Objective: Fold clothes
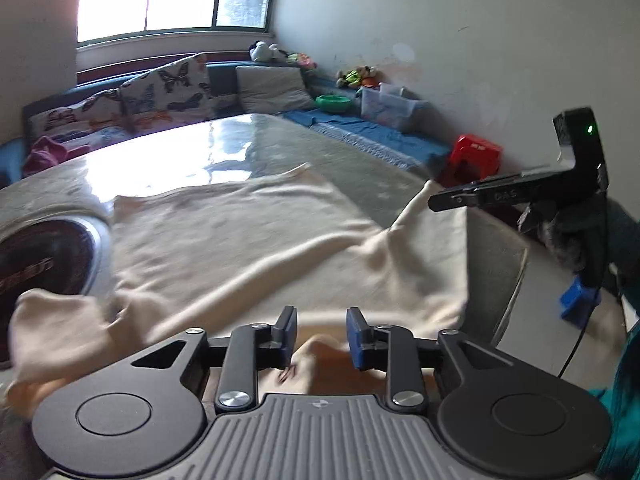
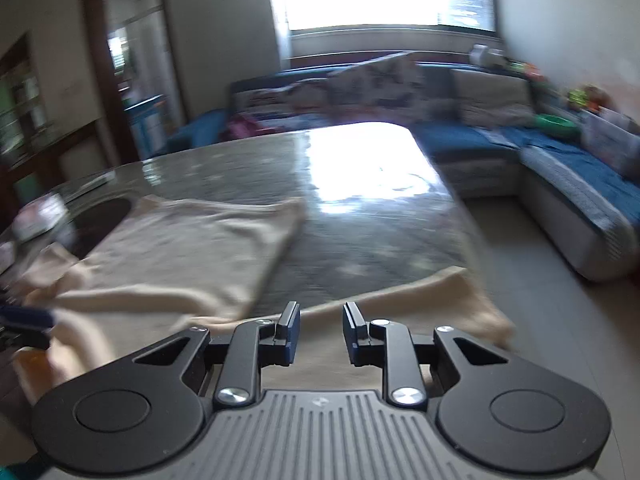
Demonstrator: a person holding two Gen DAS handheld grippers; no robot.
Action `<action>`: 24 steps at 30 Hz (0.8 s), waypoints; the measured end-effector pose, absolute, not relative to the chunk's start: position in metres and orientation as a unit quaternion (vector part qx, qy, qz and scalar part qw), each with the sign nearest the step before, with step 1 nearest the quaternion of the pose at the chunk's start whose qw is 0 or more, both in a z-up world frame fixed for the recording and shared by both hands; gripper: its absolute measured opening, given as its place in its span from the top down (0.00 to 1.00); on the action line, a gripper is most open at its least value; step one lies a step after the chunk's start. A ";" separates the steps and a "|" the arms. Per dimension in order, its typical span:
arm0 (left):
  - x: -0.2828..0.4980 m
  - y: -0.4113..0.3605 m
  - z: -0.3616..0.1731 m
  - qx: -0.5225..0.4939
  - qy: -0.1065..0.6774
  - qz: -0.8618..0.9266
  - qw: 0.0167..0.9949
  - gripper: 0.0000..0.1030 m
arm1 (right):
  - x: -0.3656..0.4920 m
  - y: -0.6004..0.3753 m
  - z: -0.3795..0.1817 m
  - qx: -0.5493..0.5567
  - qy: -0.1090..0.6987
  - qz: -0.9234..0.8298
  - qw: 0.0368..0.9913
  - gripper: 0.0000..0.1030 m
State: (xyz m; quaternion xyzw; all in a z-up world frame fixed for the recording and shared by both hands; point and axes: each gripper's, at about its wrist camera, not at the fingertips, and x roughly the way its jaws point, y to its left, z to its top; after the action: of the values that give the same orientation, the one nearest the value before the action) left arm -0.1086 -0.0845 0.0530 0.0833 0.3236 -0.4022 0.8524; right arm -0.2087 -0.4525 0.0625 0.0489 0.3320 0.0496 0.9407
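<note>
Cream fabric of a pale garment (image 1: 248, 240) fills the near edge of a glossy marble table (image 1: 240, 140), its body spread flat toward 12 o'clock and one sleeve trailing past the table's edge at 3 o'clock. Over its near hem, the left gripper (image 1: 322, 334) hovers with blue-padded fingers (image 1: 357, 338) spread, nothing between them. At 2 o'clock in the left wrist view the right gripper (image 2: 321, 330) appears side-on; its own camera shows its fingers parted above the sleeve. A round dark inset (image 1: 44, 256) sits at 9 o'clock; a blue sofa (image 2: 560, 168) lines the wall beyond.
</note>
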 end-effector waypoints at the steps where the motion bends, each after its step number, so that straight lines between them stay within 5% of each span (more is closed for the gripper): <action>1: -0.110 -0.080 0.051 0.087 0.327 -0.398 0.853 0.70 | -0.206 -0.441 0.064 0.043 0.337 0.074 0.938 0.78; 5: -0.117 -0.075 0.044 0.098 0.330 -0.398 0.851 0.61 | -0.202 -0.391 0.066 0.029 0.365 0.186 0.912 0.77; 8: -0.121 -0.079 0.039 0.111 0.322 -0.393 0.854 0.63 | -0.207 -0.357 0.064 0.011 0.378 0.251 0.891 0.72; 10: -0.122 -0.080 0.035 0.121 0.319 -0.391 0.855 0.89 | -0.214 -0.330 0.062 -0.011 0.383 0.294 0.876 0.66; 12: -0.125 -0.079 0.034 0.128 0.312 -0.389 0.857 0.97 | -0.217 -0.313 0.061 -0.030 0.384 0.310 0.869 0.64; 24: -0.132 -0.049 0.038 0.109 0.326 -0.398 0.851 0.92 | -0.215 -0.288 0.051 -0.039 0.409 0.363 0.836 0.64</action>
State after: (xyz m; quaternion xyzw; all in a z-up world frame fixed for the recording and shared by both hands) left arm -0.1316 -0.0489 0.0375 0.1086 0.3264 -0.3975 0.8507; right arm -0.2146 -0.2879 0.0506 -0.0389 0.4086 0.3635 0.8363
